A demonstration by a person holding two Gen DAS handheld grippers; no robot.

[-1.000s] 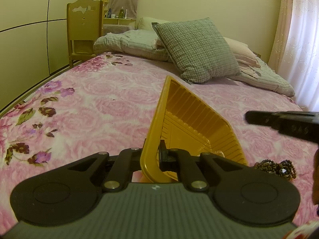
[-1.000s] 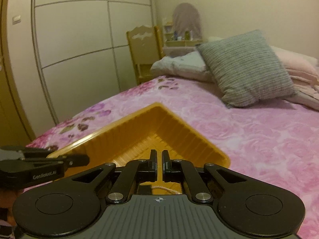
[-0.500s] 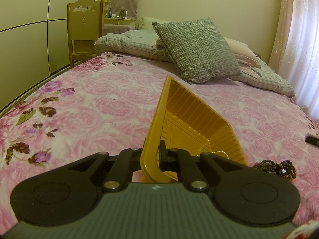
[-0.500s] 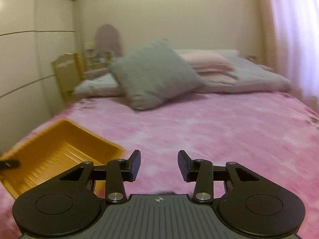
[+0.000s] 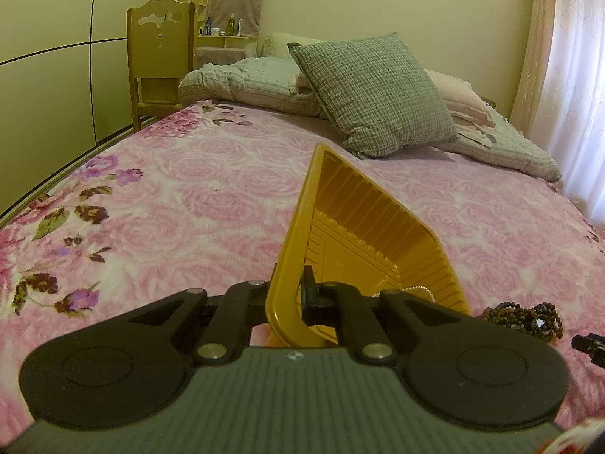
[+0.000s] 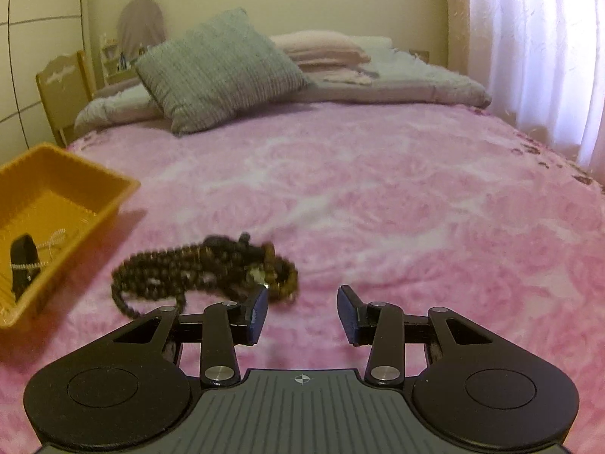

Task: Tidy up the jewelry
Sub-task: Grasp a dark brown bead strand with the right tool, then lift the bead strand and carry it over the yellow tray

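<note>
Behind the tray wall (image 5: 287, 265), one left finger hides.

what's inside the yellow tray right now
A thin pearl chain lies on the floor of the yellow tray, and one finger of the left tongs reaches inside, clamping the tray's wall. The near corner is covered by the tongs, so anything there is unseen.

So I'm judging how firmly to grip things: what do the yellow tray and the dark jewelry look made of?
Yellow tray: thin moulded plastic, apparently; ribbed walls, slight sheen. Dark jewelry: strands of small brown beads, stone, wood or glass; motion blur leaves that open.
</note>
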